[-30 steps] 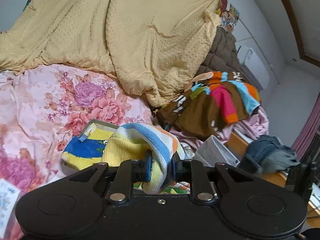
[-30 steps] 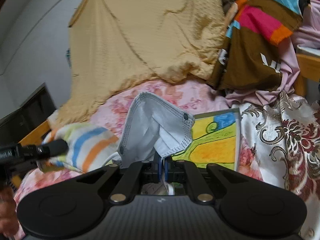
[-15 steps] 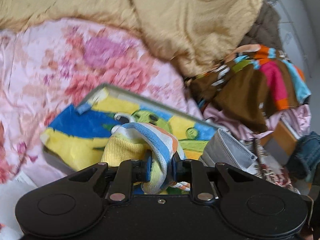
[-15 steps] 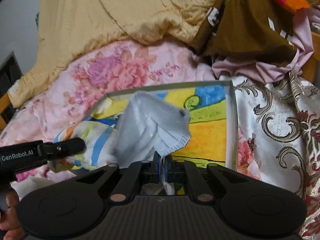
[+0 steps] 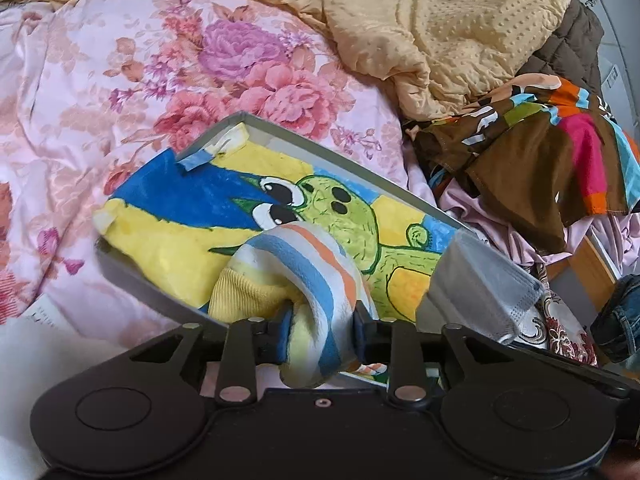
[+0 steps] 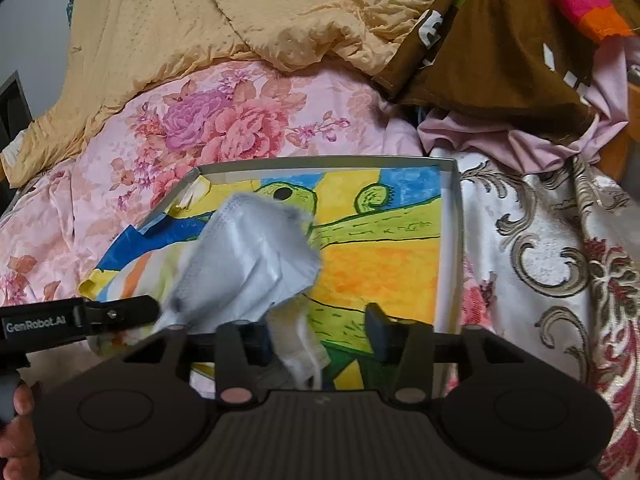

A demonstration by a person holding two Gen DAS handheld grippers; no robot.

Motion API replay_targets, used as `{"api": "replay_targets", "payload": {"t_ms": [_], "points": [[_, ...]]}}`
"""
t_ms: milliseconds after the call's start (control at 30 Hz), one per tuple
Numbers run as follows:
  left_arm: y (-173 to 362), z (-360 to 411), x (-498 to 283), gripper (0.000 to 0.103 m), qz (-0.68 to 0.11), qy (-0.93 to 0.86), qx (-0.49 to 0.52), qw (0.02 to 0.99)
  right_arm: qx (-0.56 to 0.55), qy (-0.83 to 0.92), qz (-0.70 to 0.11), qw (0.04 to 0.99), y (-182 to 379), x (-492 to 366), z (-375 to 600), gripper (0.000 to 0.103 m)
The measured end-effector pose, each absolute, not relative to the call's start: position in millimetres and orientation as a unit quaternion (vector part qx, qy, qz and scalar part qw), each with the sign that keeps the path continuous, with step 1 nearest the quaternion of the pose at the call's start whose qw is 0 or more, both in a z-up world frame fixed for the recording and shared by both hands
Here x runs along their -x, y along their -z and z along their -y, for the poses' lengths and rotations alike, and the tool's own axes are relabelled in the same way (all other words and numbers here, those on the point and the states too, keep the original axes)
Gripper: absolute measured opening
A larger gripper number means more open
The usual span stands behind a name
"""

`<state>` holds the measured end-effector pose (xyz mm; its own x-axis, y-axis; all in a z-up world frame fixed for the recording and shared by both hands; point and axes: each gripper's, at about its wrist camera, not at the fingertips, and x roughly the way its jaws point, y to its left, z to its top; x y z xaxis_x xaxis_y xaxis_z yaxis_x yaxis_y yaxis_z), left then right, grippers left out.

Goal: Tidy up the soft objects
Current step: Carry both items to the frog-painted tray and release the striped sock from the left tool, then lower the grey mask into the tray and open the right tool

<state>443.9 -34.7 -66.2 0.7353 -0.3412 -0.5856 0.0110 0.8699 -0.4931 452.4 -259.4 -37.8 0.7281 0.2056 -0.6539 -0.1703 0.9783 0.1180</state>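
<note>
The right tool (image 6: 316, 340) stands wide, the mask (image 6: 248, 264) slumping free over the tray (image 6: 452, 240) on the bed. The left tool (image 5: 320, 332) pinches the sock (image 5: 304, 280) above the tray's near edge; it should spread only once the sock sits fully inside the rim.

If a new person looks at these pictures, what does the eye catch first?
Probably the shallow box on the flowered bedspread, lined with a bright cartoon drawing. Over it, the left tongs pinch a striped sock, and the open right tongs have a white face mask between their fingers.
</note>
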Motion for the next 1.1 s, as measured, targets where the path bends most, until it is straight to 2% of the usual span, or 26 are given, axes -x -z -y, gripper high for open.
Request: {"api": "replay_targets", "payload": {"t_ms": [67, 133, 200, 267, 567, 800, 900, 1100], "points": [[64, 32, -440, 0.040, -0.353, 0.095, 0.233, 0.901, -0.022, -0.100, -0.354, 0.930, 34, -449, 261, 0.062], [61, 29, -435, 0.046, -0.352, 0.090, 0.231, 0.903, -0.024, -0.097, -0.349, 0.932, 28, -445, 263, 0.072], [56, 27, -430, 0.056, -0.347, 0.086, 0.229, 0.905, -0.029, -0.093, -0.342, 0.935, 21, -441, 266, 0.083], [50, 26, -425, 0.060, -0.341, 0.086, 0.226, 0.908, -0.030, -0.091, -0.333, 0.938, 14, -438, 267, 0.087], [11, 31, -391, 0.072, -0.299, 0.097, 0.192, 0.930, -0.035, -0.104, -0.283, 0.953, -24, -404, 271, 0.095], [-21, 30, -343, 0.085, -0.254, 0.106, 0.161, 0.948, -0.036, -0.119, -0.229, 0.966, -54, -345, 275, 0.102], [-32, 27, -316, 0.093, -0.234, 0.112, 0.152, 0.954, -0.033, -0.123, -0.203, 0.971, -66, -313, 277, 0.103], [-46, 22, -263, 0.100, -0.202, 0.119, 0.137, 0.963, -0.026, -0.125, -0.165, 0.978, -78, -253, 279, 0.103]]}}
